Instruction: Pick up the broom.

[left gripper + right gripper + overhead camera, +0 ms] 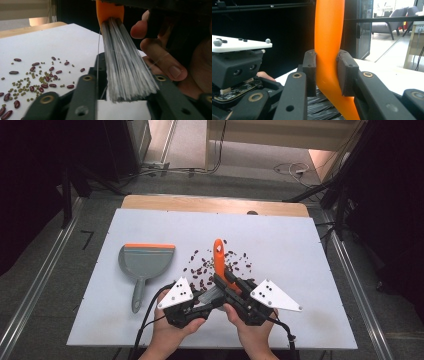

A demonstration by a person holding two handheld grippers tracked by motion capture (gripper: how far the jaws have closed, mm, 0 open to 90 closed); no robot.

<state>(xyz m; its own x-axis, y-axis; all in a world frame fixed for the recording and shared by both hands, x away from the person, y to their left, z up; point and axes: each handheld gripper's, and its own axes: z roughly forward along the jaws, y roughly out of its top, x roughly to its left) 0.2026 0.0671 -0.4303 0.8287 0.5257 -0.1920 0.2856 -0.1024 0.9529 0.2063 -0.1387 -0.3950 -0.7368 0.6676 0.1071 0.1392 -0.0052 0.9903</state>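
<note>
Orange-handled hand brush with grey bristles (218,265) sat near the middle of the white tabletop (300,250), toward its near edge, open board to the right. Right gripper (327,72) clamped the orange handle. Left gripper (125,92) had its jaws around the bristle tuft, pad contact not visible. Scattered red beans and small green beans (200,267) lay just left of and behind the brush; grey dustpan with orange lip (145,265) further left. Brush's long axis ran away from the person, handle tip far, bristles near.
</note>
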